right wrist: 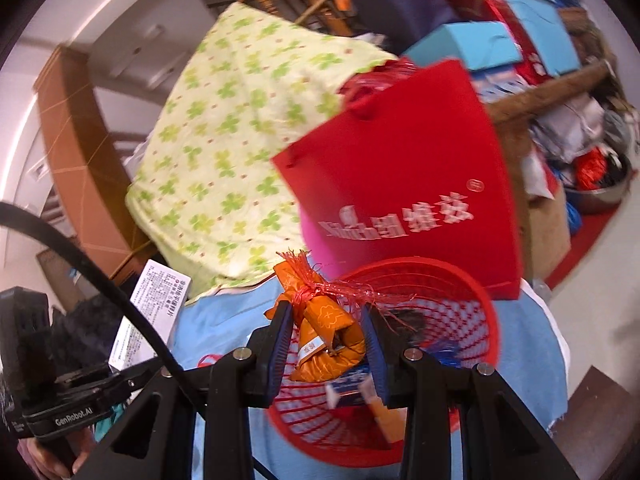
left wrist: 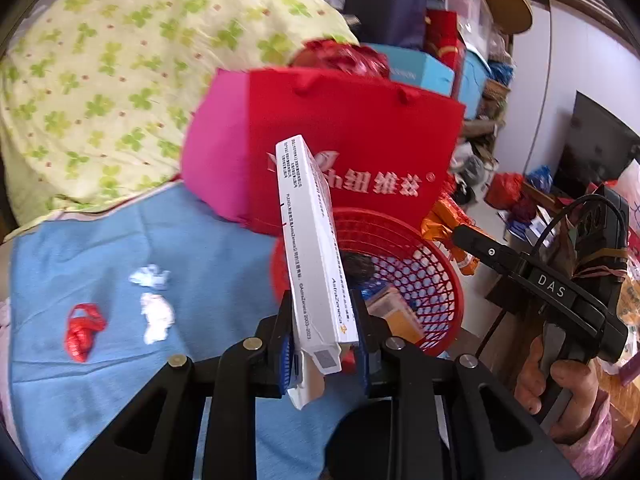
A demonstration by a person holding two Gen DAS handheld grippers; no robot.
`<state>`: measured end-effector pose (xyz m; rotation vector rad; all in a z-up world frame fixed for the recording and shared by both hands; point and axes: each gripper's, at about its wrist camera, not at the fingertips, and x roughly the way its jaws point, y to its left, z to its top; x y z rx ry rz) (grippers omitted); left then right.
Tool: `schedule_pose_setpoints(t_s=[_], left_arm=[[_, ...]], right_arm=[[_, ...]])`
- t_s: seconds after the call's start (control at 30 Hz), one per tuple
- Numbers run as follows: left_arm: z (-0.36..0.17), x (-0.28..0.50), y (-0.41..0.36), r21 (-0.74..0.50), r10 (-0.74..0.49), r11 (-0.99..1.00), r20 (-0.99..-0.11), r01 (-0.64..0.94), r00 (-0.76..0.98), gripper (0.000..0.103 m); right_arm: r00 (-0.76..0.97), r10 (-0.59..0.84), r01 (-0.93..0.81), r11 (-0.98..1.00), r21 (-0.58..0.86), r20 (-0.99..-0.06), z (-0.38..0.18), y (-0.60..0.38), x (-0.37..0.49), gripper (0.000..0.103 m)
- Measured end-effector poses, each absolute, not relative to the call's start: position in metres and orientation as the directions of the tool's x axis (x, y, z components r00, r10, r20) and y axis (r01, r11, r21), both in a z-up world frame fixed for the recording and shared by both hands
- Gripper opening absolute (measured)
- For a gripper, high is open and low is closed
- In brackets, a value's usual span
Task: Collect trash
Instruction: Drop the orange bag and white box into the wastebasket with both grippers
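- Left wrist view showed the left gripper (left wrist: 324,340) with its fingers pinching a long white box (left wrist: 316,248), the box's long axis running away from the fingers and up towards the red basket (left wrist: 440,280).
- Basket as landmark: the box's far end hung over the basket's near-left rim, so I judged that a short forward reach would put it over the opening.
- Right wrist view showed the right gripper (right wrist: 326,340) with its fingers closed on an orange wrapper bundle (right wrist: 324,328) tied with red string, held right above the basket (right wrist: 480,320).
- I judged the right hand the nearer one to drop its load.
- Left of the basket, on the blue cloth (left wrist: 120,360), two white paper scraps (left wrist: 156,304) and a red scrap (left wrist: 82,330) lay uncollected.
- Behind the basket stood a red paper bag (left wrist: 360,140).
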<state>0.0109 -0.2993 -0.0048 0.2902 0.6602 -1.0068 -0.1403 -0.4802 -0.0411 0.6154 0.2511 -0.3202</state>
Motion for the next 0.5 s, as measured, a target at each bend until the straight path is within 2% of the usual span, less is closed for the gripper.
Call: schedule_pose_setpoints(t_s=[0.17, 0.23, 0.27, 0.3, 0.33, 0.37, 0.5], left_arm=[[-0.019, 0.008, -0.342, -0.032, -0.675, 0.481, -0.651, 0.876, 0.346, 0.031], [-0.023, 0.006, -0.355, -0.008, -0.665, 0.477, -0.658, 0.879, 0.355, 0.041], [-0.025, 0.005, -0.358, 0.006, -0.657, 0.48, -0.661, 0.877, 0.364, 0.054], [-0.026, 0.004, -0.361, 0.028, -0.647, 0.49, -0.658, 0.872, 0.385, 0.061], [-0.026, 0.002, -0.361, 0.045, -0.645, 0.493, -0.652, 0.869, 0.399, 0.062], [-0.026, -0.001, -0.361, 0.069, -0.64, 0.492, -0.647, 0.868, 0.415, 0.062], [-0.025, -0.004, -0.353, 0.163, -0.591, 0.524, -0.638, 0.836, 0.494, 0.062]], right_arm=[[0.912, -0.213, 0.391, 0.709, 0.587, -0.349, -0.061, -0.508, -0.146, 0.04], [0.91, -0.208, 0.397, 0.69, 0.605, -0.359, -0.068, -0.516, -0.144, 0.04], [0.908, -0.202, 0.4, 0.678, 0.616, -0.367, -0.072, -0.521, -0.143, 0.04], [0.908, -0.192, 0.4, 0.667, 0.629, -0.373, -0.076, -0.524, -0.143, 0.049], [0.909, -0.184, 0.397, 0.66, 0.638, -0.374, -0.079, -0.527, -0.142, 0.058], [0.908, -0.184, 0.399, 0.648, 0.649, -0.375, -0.081, -0.53, -0.142, 0.073], [0.911, -0.202, 0.4, 0.644, 0.653, -0.358, -0.083, -0.533, -0.146, 0.074]])
